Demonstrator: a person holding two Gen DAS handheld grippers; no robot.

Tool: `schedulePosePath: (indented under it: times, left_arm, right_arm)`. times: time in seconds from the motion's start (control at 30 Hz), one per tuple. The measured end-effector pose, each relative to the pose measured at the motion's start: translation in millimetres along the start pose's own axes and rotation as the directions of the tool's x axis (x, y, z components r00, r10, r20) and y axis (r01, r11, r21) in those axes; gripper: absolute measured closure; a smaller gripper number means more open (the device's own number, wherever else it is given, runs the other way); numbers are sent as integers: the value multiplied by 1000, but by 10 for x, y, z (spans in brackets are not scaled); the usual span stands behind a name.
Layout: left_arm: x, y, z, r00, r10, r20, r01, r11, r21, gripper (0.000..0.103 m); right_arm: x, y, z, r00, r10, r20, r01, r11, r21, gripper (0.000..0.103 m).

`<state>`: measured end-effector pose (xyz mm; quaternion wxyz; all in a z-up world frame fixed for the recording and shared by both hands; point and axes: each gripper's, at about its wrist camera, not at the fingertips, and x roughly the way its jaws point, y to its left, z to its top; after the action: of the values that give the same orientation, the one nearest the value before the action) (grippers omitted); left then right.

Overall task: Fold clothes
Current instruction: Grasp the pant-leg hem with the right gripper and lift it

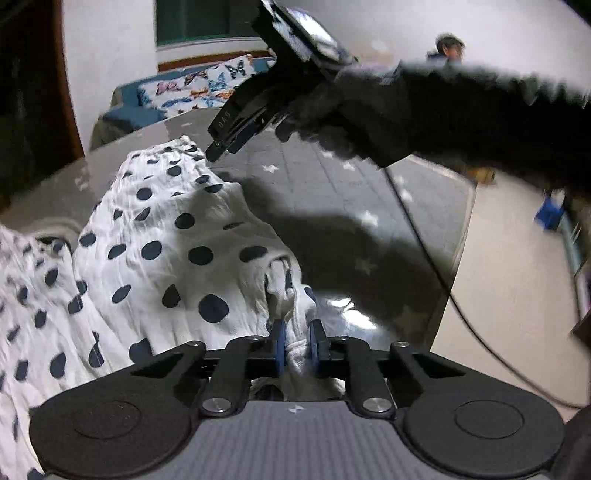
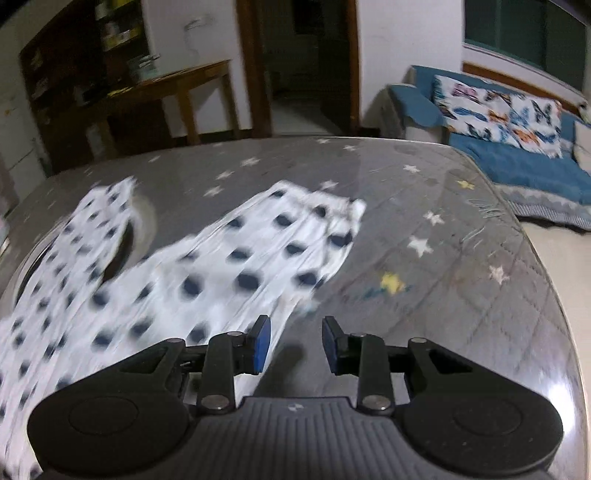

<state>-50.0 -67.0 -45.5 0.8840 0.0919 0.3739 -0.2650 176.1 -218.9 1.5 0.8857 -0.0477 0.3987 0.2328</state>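
Left wrist view shows the left gripper [image 1: 297,341] fingers clamped on a bunched white fold of the polka-dot garment [image 1: 159,236] near the table [image 1: 332,192] edge (right gripper [image 2: 295,341] fingers apart, empty), so that thin pinch may slip.

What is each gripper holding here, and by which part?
Left gripper pinches a bunched white edge of the polka-dot garment. Right gripper is open, holding nothing.

White walls, dark doorway [image 2: 310,62], wooden desk [image 2: 173,88], blue sofa [image 2: 517,162], window [image 2: 524,33].
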Motion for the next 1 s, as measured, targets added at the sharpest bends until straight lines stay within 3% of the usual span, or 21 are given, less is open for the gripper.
schedulePosePath:
  times: [0.2,0.5,0.53,0.6,0.63,0.8,1.0]
  left_arm:
    - [-168,277,118,997,-60,39,65,989,-135,90]
    - [-257,447,204,995,-71,66,83,977,-198,90]
    - [-254,448,204,995,-73,64,84,977,-197,90]
    - [-258,454,201,995,-74,65,85,977,-198,90]
    - [-266,459,198,995,-72,67,85,976,-200,90]
    - [-470,512,139,993,-53,108,76,972,-221,91]
    - [-830,664,-62,987,-13,158,59,956,-288,92]
  right_arm:
    - [480,-186,320,999,-32,0,32,997,67,73]
    - [939,-315,572,994,-108,26,104,986,128,68]
    - [962,-298,583,993,-116,26,112,987,119,71]
    - [985,-247,596,990,-138,24,135,986,99,94]
    - [985,-238,603,990,-137,23,134,985,106,99]
    - [852,-159,726,986,-158,48,151,981,120,100]
    - [593,60,1073,987,-125,99,113,986,120,100]
